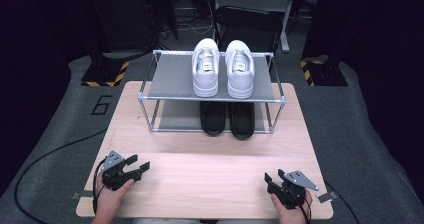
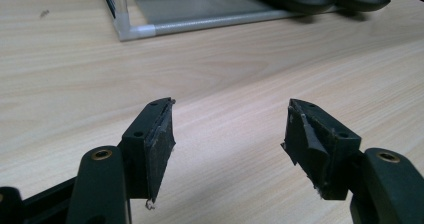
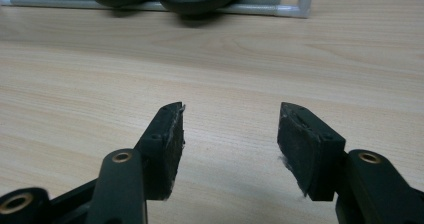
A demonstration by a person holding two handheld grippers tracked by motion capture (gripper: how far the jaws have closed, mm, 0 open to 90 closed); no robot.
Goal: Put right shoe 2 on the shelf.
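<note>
The counter (image 1: 210, 169) was a pale wood-grain rectangle with a matte laminate look. At its far side stood a two-tier shoe rack (image 1: 212, 91), thin silvery metal tubes with white corner joints and flat grey shelf panels. On the top shelf was a pair of white sneakers (image 1: 223, 66), smooth and rounded, side by side with toes facing the person. Below them was a pair of black shoes (image 1: 227, 118) on the bottom shelf, toes poking out over the front rail. Near the front corners, well apart from the rack, the left tongs (image 1: 138, 165) and right tongs (image 1: 269, 180) were both held wide apart, gripping nothing, with worn, scuffed black pads (image 2: 161, 149).
</note>
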